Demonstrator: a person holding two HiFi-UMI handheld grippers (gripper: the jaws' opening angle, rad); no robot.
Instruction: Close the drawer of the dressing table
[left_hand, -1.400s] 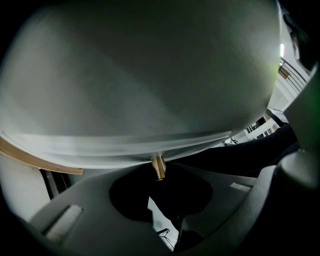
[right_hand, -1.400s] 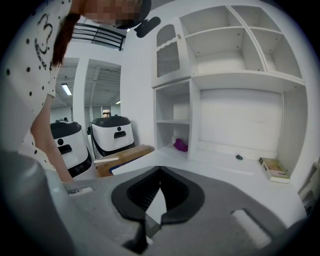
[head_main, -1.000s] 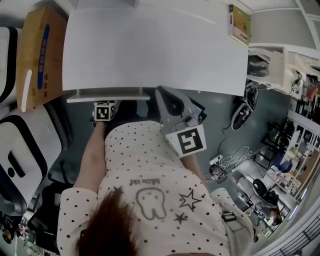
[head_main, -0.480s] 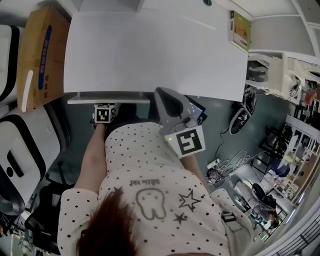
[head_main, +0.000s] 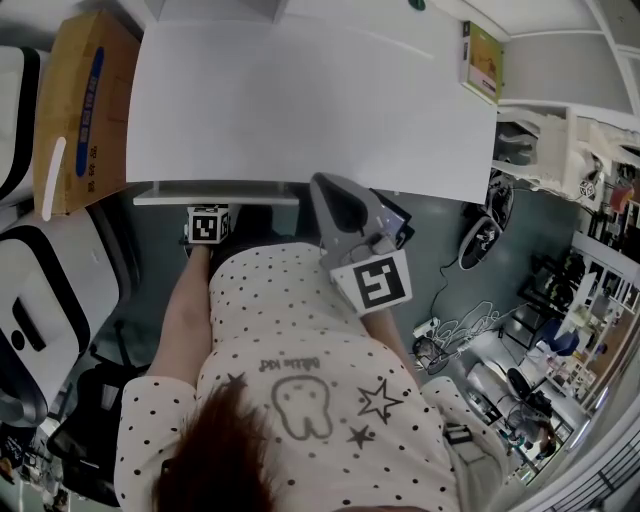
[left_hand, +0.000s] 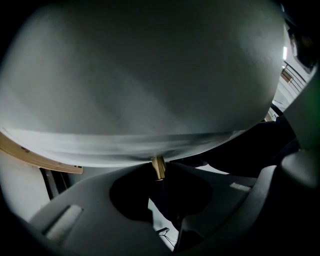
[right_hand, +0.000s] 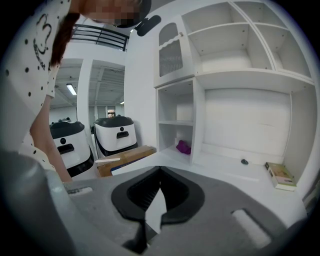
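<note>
Drawer (head_main: 215, 198) juts slightly past dressing table (head_main: 300, 100) edge; left gripper (left_hand: 160, 175) clamps its knob (left_hand: 159, 166), right gripper (right_hand: 159, 170) closed, empty; final push left.

Your head view is evenly lit from above: the white tabletop (head_main: 300, 100) reads bright without glare, and a dark band of shadow sits under its front edge. Straight lines bow toward the corners. Your left gripper view is dim and soft. The pale drawer front (left_hand: 140, 85) fills it out of focus and greys to black at the rim, and only the brass knob (left_hand: 158, 167) looks fairly sharp. Your right gripper view is bright and crisp, with the shelves (right_hand: 240, 75) curving at the edges.
</note>
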